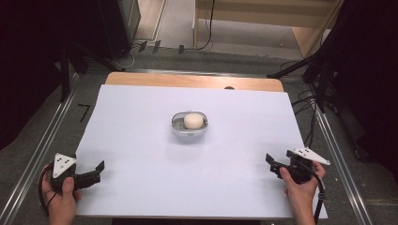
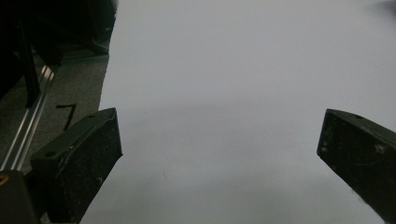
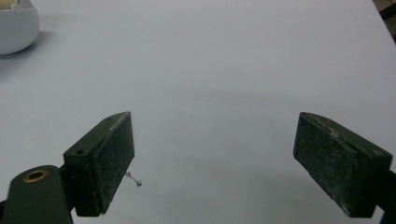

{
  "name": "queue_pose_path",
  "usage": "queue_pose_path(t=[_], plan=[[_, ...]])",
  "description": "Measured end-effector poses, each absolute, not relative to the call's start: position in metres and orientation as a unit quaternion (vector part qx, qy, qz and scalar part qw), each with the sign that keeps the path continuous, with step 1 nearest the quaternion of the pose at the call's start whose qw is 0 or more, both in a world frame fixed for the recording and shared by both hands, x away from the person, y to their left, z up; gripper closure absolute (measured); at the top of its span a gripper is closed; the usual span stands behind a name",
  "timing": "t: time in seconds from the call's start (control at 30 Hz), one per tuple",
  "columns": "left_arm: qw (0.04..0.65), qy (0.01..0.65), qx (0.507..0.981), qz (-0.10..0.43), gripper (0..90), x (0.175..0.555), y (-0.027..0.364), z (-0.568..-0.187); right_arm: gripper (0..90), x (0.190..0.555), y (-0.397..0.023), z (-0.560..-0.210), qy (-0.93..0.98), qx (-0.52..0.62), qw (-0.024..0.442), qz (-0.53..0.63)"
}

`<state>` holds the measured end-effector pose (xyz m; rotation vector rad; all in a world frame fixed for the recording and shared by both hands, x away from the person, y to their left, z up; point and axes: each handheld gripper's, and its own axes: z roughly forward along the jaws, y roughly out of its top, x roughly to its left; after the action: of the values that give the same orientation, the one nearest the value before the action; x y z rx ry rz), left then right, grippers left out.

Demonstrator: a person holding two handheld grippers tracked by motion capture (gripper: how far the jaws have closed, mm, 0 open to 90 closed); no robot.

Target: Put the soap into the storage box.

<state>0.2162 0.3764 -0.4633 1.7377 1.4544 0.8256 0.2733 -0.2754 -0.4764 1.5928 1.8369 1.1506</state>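
While both grippers wait near the front edge of the table, the bowl (image 1: 189,123) sits alone near the middle of the white sheet (image 1: 141,140), a little toward the far side, well apart from either hand. It is a small pale dish with rounded corners, and a cream ball (image 1: 193,120) rests inside it, toward its right half. From the right gripper view a curved piece of the bowl's white wall (image 3: 16,28) peeks in at the top left corner, far beyond the jaws. The left gripper (image 1: 96,170) lies at the sheet's front left corner, held by the person's left hand (image 1: 60,199), with its grey plate on top and its jaws pointing right and slightly forward; they stand wide apart with nothing but bare sheet between them. The right gripper (image 1: 272,165) is at the front right, gripped by the right hand (image 1: 300,190), jaws aimed left toward the centre, also spread wide and holding nothing. Just by its left jaw a tiny speck (image 3: 135,179) lies on the sheet. Beyond the sheet a strip of the wooden tabletop (image 1: 192,81) shows at the far edge, and dark floor with metal rails (image 1: 37,145) runs along both sides.
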Motion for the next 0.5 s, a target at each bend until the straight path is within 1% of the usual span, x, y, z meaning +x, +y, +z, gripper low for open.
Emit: queue_pose_path(t=[0.5], plan=[[0.357,0.563,0.673,0.319,0.4,0.216,0.376,-0.463,12.9,0.244,-0.322,-0.479,0.651,0.595,0.243,0.403]])
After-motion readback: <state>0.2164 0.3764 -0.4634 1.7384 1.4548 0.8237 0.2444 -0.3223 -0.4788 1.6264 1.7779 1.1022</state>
